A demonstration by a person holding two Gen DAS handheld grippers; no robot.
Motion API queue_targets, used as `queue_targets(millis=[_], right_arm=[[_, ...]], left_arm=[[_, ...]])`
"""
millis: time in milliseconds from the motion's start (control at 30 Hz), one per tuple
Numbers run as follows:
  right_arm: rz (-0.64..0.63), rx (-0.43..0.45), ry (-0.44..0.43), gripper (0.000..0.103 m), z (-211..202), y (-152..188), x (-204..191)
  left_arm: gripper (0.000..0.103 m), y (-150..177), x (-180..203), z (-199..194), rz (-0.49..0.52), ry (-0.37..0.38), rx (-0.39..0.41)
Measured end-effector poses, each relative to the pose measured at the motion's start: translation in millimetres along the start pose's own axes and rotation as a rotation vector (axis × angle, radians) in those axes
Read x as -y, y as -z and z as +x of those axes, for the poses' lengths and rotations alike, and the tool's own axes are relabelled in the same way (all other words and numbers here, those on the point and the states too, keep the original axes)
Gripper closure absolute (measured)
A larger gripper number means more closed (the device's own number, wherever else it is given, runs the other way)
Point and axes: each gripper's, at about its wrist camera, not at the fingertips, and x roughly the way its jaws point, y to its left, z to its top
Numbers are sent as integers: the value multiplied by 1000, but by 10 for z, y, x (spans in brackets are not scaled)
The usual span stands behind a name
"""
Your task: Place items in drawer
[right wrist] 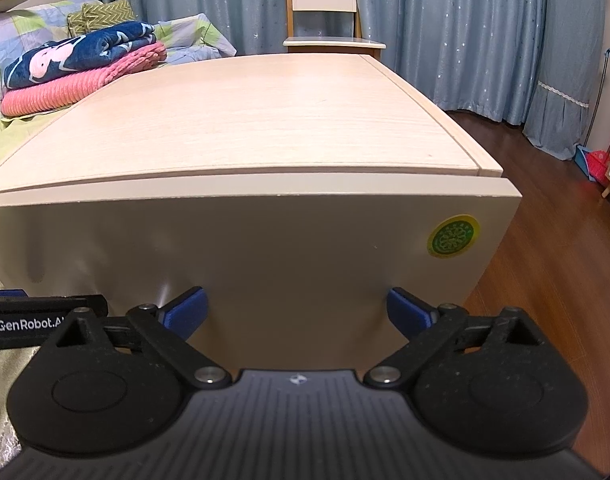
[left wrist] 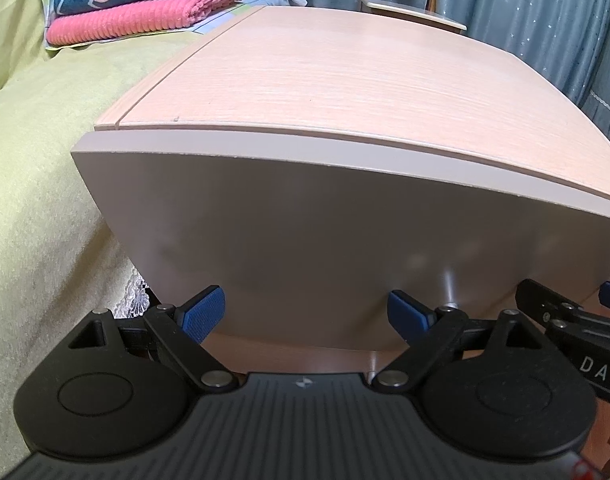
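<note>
A cabinet with a pale wood top [left wrist: 325,72] fills both views. Its beige drawer front [left wrist: 305,220] faces me, and the front's top edge shows as a strip just ahead of the wood top. My left gripper [left wrist: 307,314] is open, its blue fingertips close to the lower part of the drawer front with nothing between them. My right gripper [right wrist: 299,312] is also open and empty, near the same drawer front [right wrist: 245,248]. The two grippers sit side by side: the right gripper [left wrist: 565,312] shows at the left wrist view's right edge. The left gripper [right wrist: 45,314] shows at the right wrist view's left edge.
A round green sticker [right wrist: 453,236] marks the drawer front's right side. Left of the cabinet is a bed with a yellow-green cover [left wrist: 37,168], carrying a folded blue towel [right wrist: 81,52] on a pink one [right wrist: 77,84]. A chair [right wrist: 325,4] and blue curtains stand behind; wood floor [right wrist: 545,272] lies right.
</note>
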Motion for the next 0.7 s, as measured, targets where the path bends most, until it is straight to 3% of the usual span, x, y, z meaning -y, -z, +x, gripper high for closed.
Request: queue_targets(millis=[700], right_arm=[[-11, -15, -3, 1, 31, -25, -24]], left_arm=[[13, -58, -34, 16, -13, 10, 10]])
